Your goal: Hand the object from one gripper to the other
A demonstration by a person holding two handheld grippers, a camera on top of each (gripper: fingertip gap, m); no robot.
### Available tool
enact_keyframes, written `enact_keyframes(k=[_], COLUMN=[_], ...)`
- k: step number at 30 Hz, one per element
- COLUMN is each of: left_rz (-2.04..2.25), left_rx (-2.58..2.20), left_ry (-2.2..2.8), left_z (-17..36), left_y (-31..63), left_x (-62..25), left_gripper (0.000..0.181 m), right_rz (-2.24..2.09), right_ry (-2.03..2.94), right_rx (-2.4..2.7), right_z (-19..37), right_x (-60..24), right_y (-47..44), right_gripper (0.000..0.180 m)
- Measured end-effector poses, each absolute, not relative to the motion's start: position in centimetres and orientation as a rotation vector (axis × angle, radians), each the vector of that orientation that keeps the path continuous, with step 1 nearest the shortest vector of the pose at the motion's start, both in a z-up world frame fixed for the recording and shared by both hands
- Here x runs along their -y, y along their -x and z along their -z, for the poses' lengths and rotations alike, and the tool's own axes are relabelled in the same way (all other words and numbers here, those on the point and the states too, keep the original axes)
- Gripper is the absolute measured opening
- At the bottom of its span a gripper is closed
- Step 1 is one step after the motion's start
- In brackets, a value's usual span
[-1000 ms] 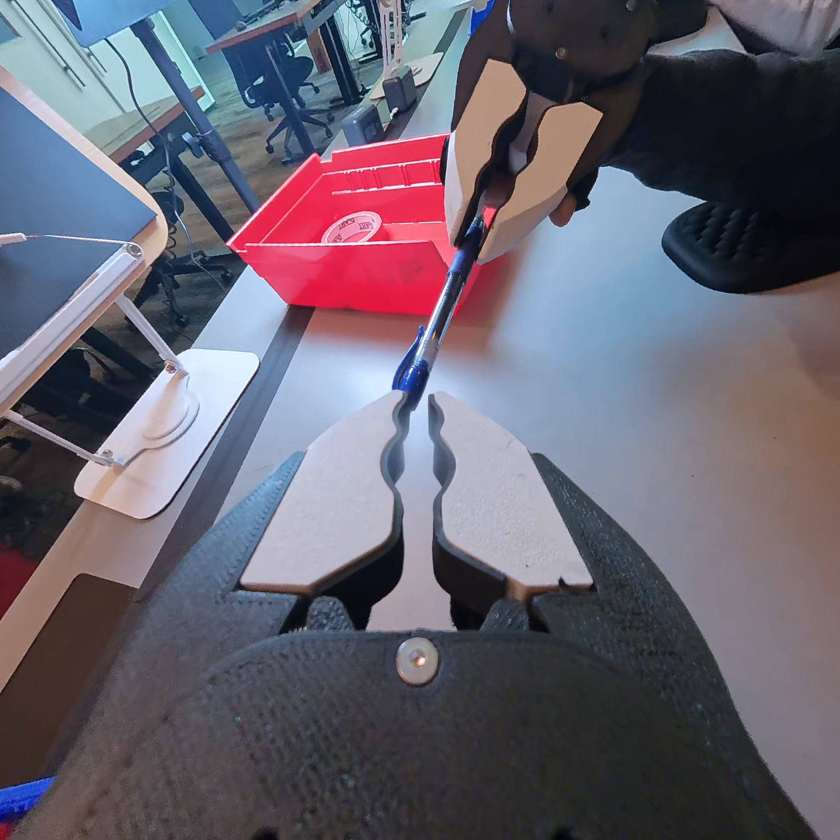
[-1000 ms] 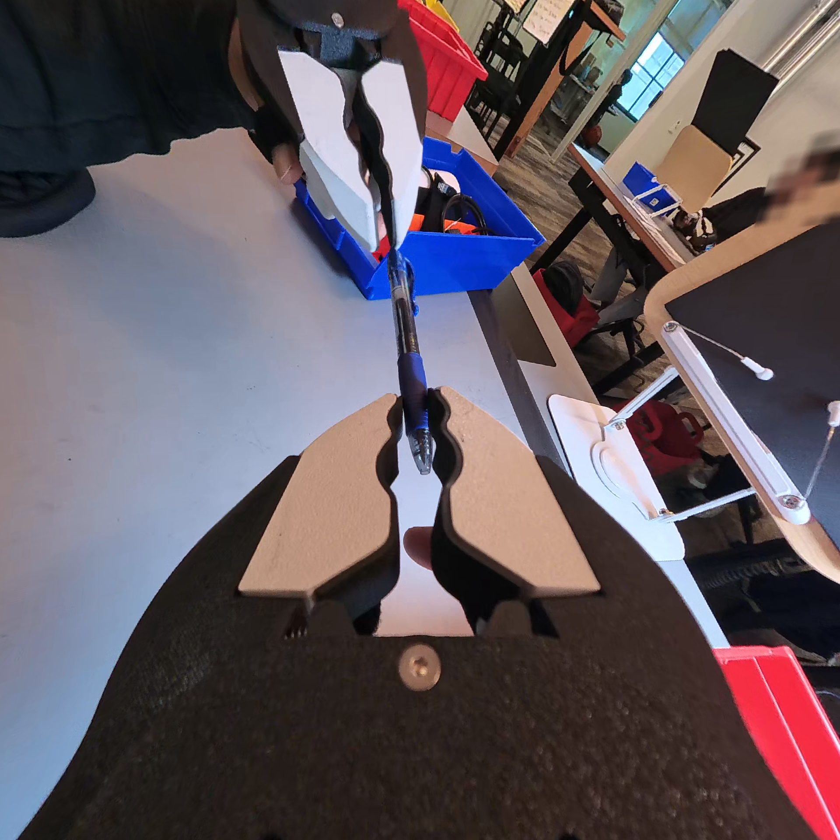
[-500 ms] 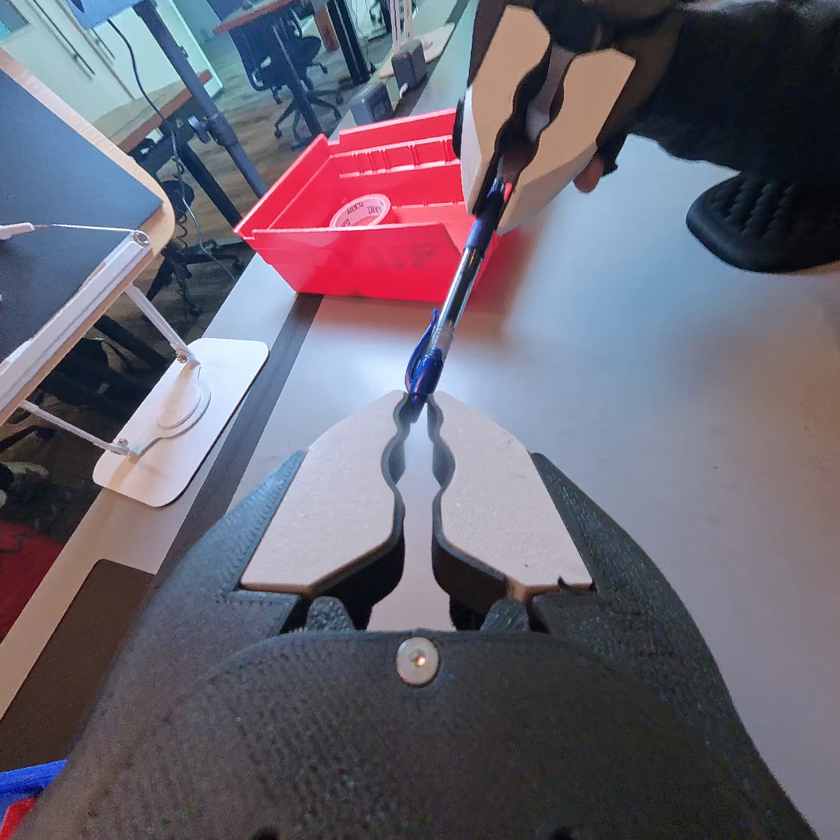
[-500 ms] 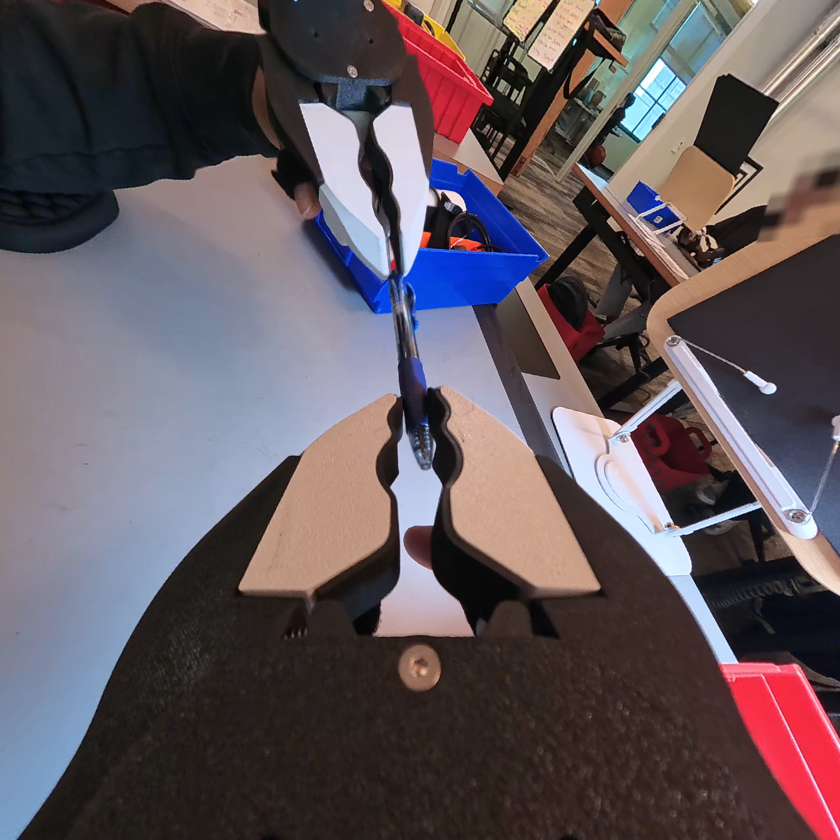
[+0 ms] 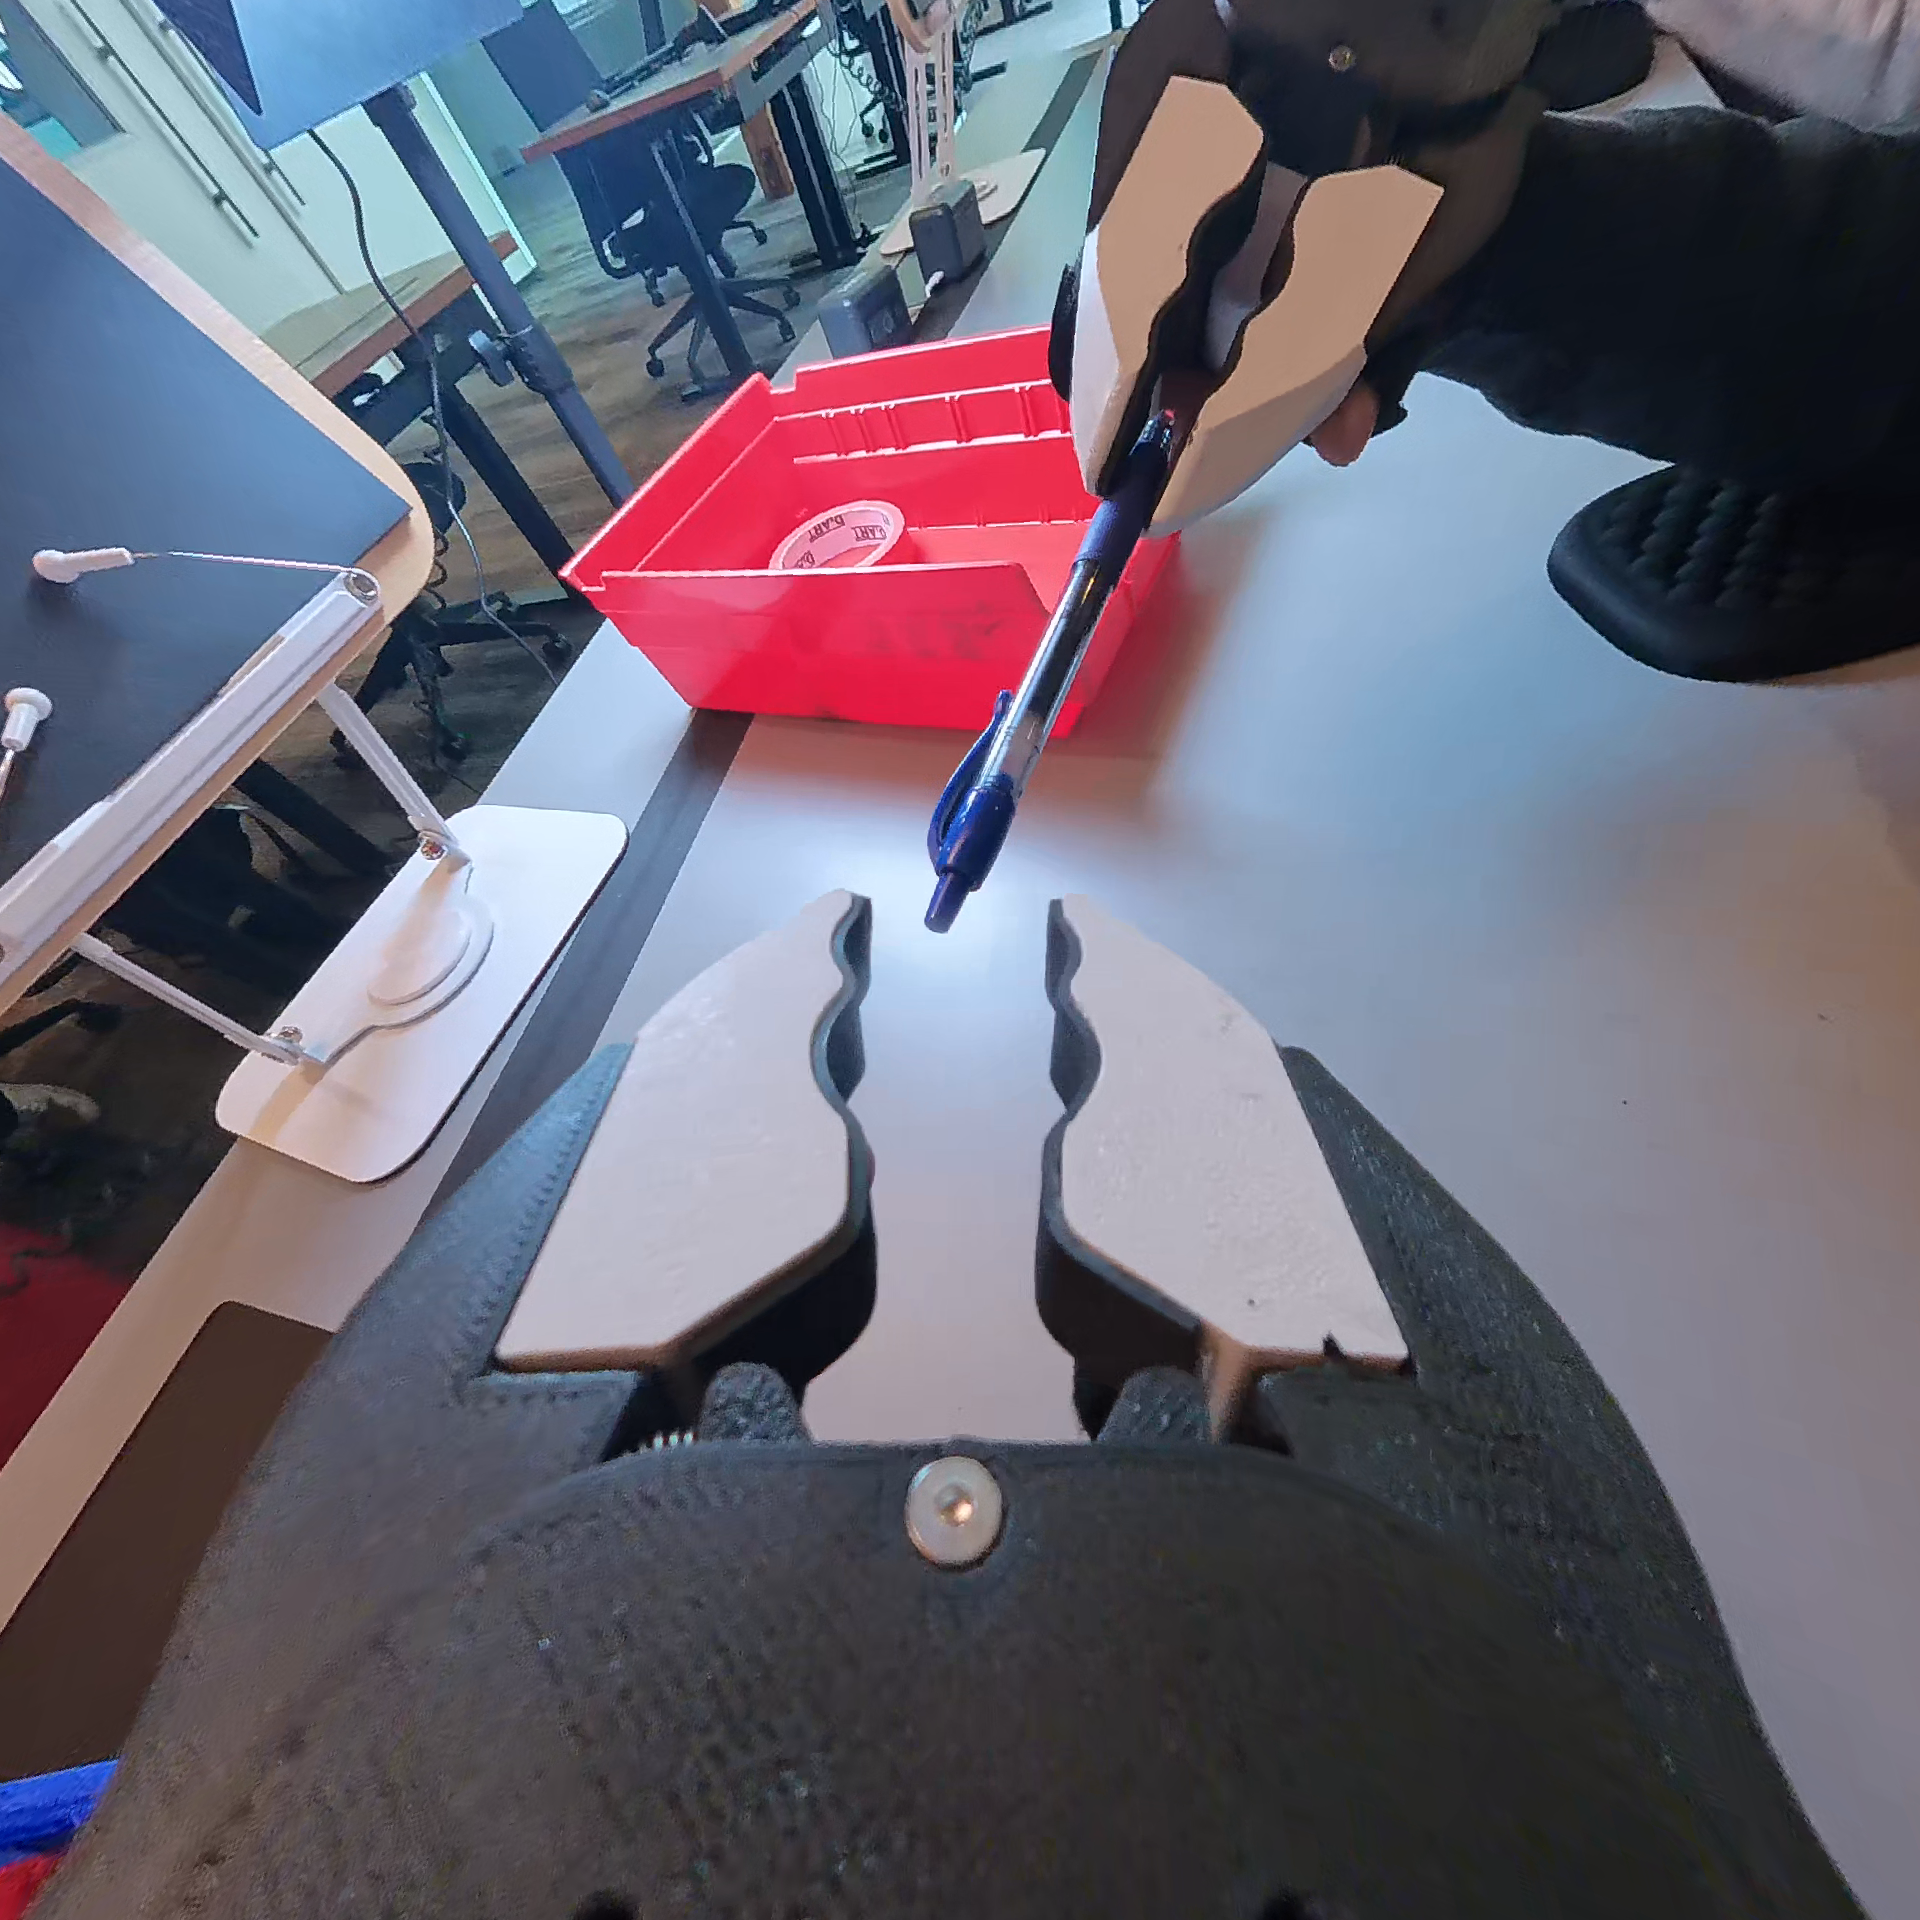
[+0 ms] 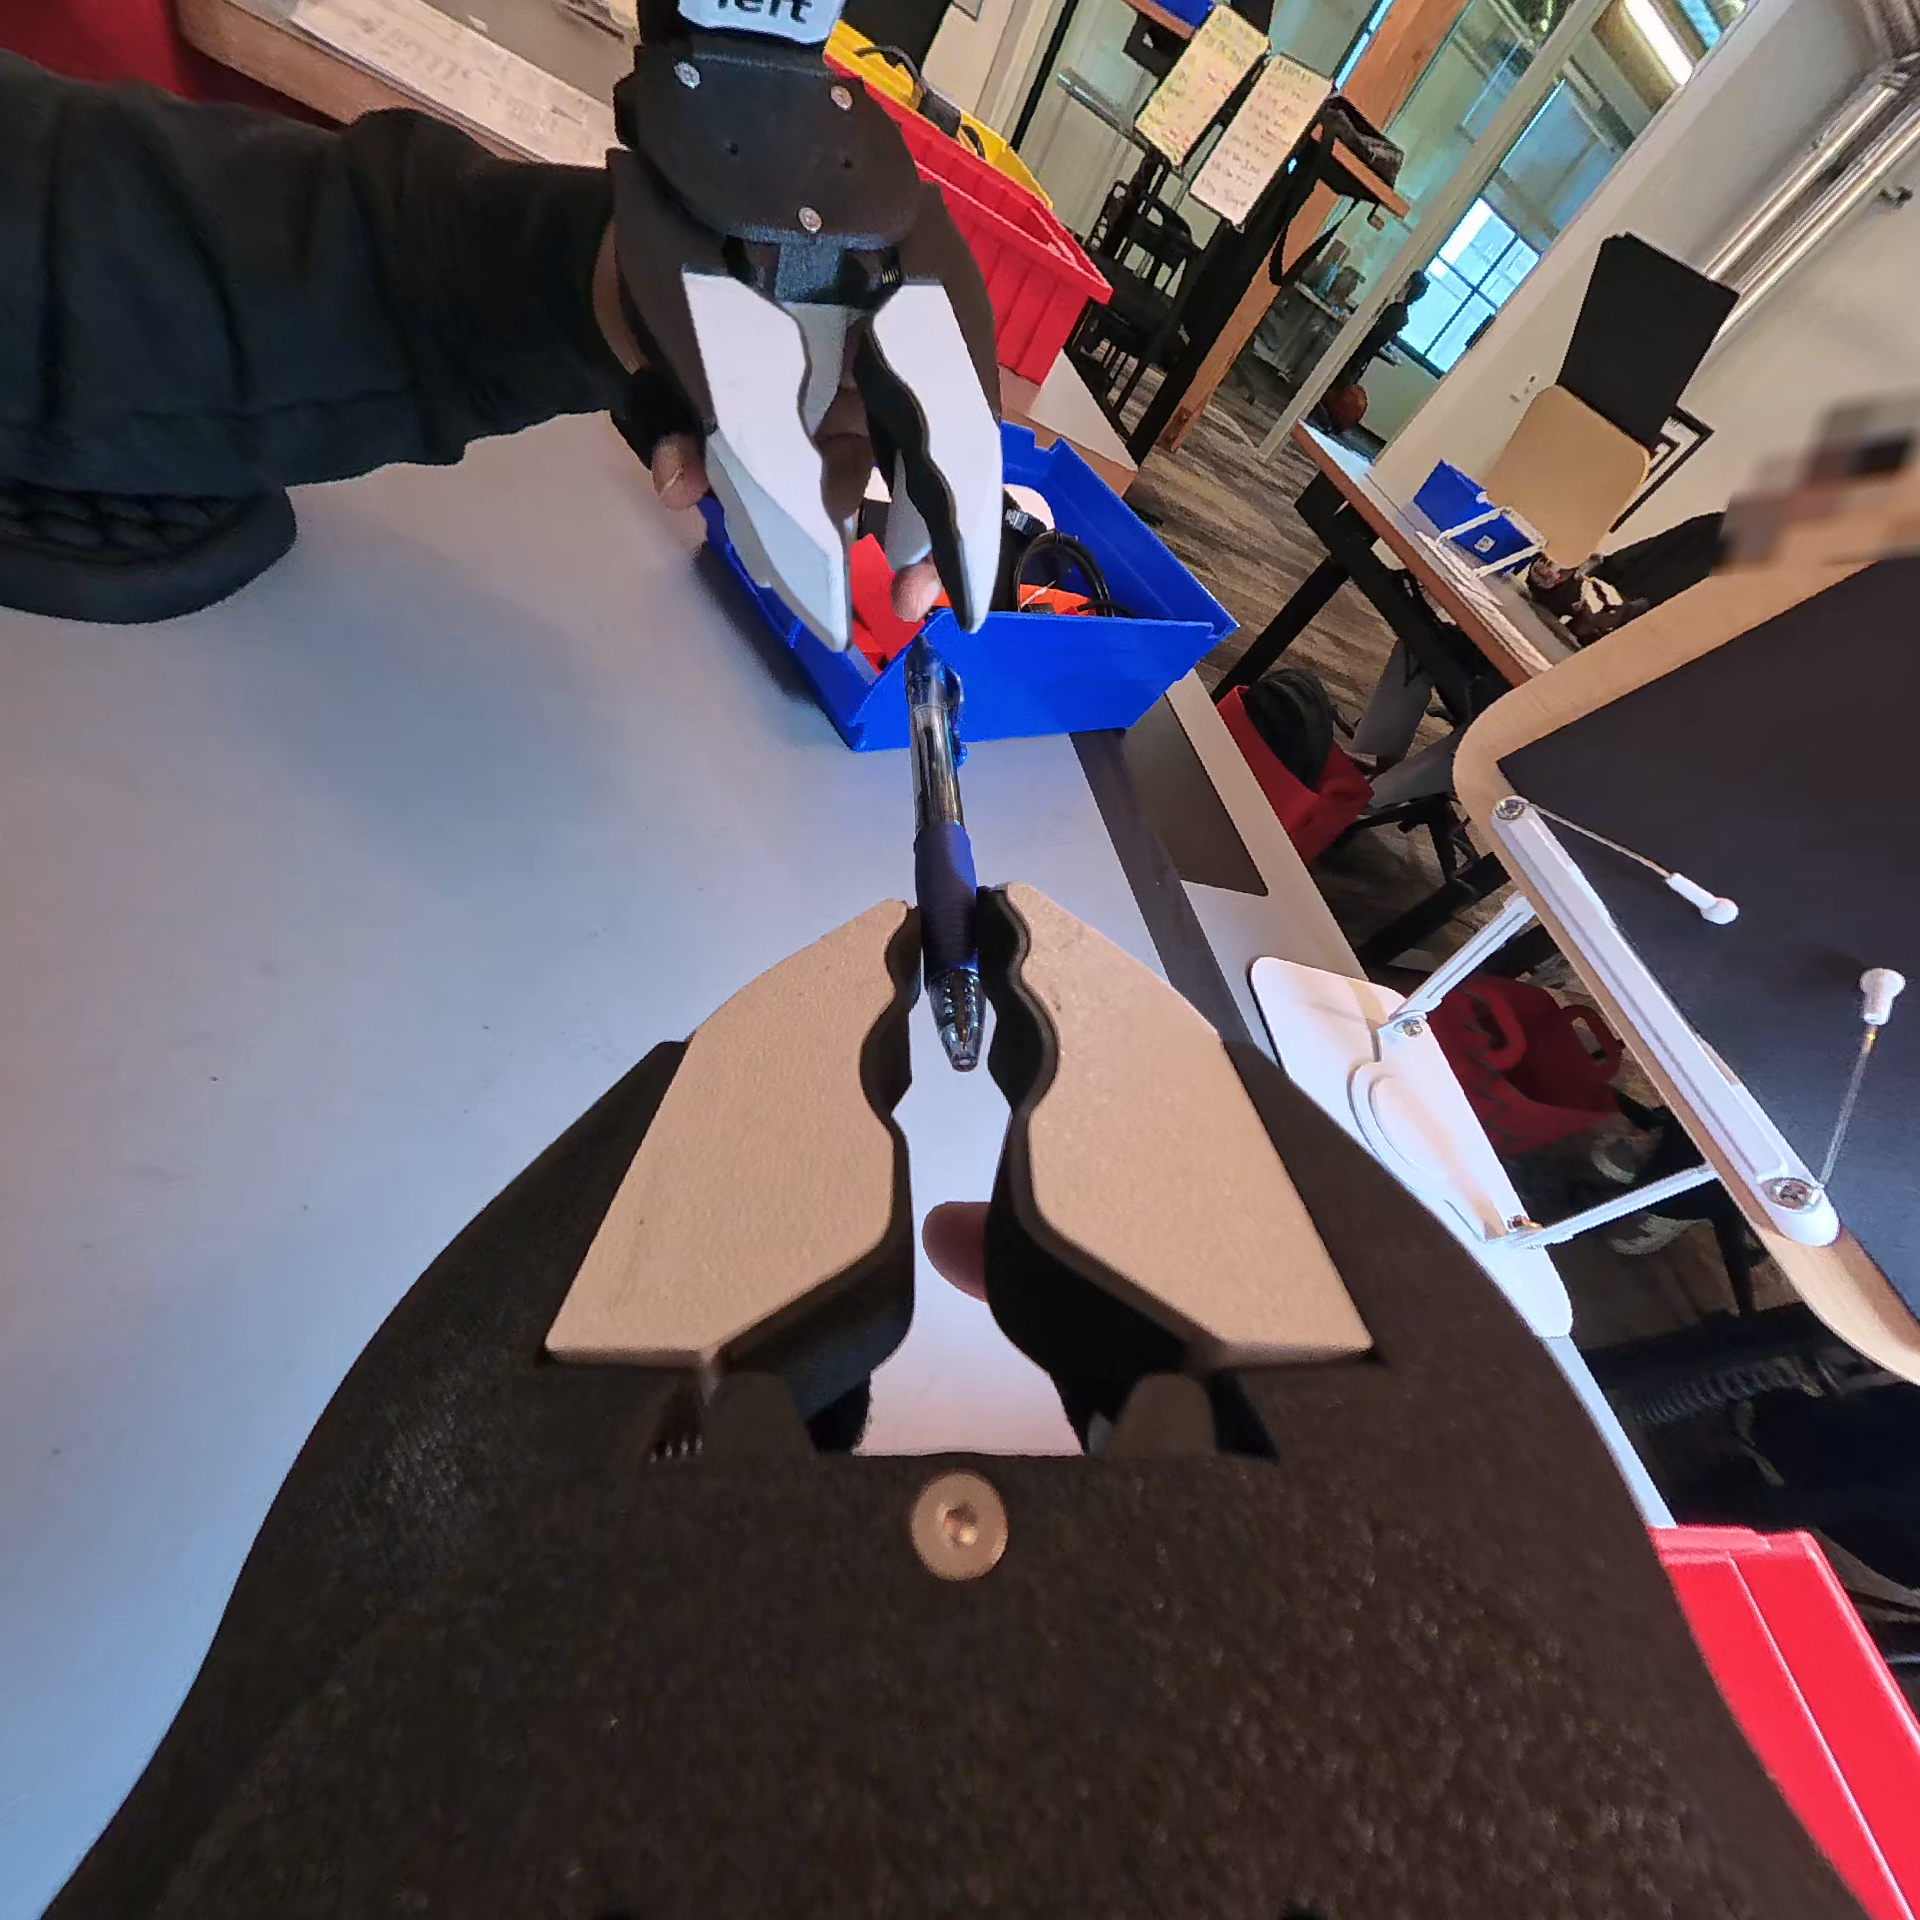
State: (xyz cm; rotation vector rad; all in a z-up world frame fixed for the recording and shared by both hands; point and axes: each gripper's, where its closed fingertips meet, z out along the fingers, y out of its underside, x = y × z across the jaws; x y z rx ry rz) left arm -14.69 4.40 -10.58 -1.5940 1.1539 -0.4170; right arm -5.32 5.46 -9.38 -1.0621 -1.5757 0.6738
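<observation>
Handoff basically done: my right tongs (image 6: 951, 904) are clamped on the blue-grip end of the clear-barrel blue plastic click pen (image 6: 940, 831), tip pointing back into my jaws, clip end sticking out fwd twd the other tool. My left tongs (image 5: 956, 914) are spread apart w/ nothing in them; the pen's blue clicker end hangs just ahead of their tips, centred on the gap, not touching either finger as far as I can tell. Pen is up off the grey tabletop (image 5: 1455, 935), carried by the right tongs only. Beyond the pen from the left view: red plastic bin (image 5: 831, 644) w/ a roll of white tape (image 5: 842, 535) inside. Beyond the left tongs in the right view: blue plastic bin (image 6: 1039, 675) w/ cables and orange bits. White stand base (image 5: 416, 987) off to the left side of my left tongs, at table edge. Step in hand, I'd say: release by left, so transfer is at its end. Next move prob needs left tongs backed straight off w/o clipping the clicker, right keeps a firm squeeze since the pen's long end is unsupported and could pivot.
</observation>
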Motion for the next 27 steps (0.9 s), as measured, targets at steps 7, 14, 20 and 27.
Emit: enact_keyframes(k=[7, 14, 20, 27], left_rz=[0.416, 0.422, 0.425, 0.370], left_rx=[-1.168, -1.233, -1.253, -1.183], left_ry=[1.602, 1.585, 1.583, 1.593], left_z=[11.0, 10.9, 10.8, 10.0], left_y=[14.4, 14.0, 13.8, 15.2], left_x=[-4.4, -3.7, -3.4, -4.3], left_gripper=[0.024, 0.007, 0.006, 0.006], right_rz=[-0.687, -0.689, -0.667, -0.670], right_ry=[1.043, 1.047, 1.060, 1.107], right_rx=[1.583, 1.584, 1.563, 1.438], right_z=[9.2, 9.3, 9.3, 7.7], right_x=[-5.1, -5.2, -5.7, -7.6], right_y=[5.4, 5.2, 5.1, 4.1], right_gripper=[0.010, 0.010, 0.011, 0.044])
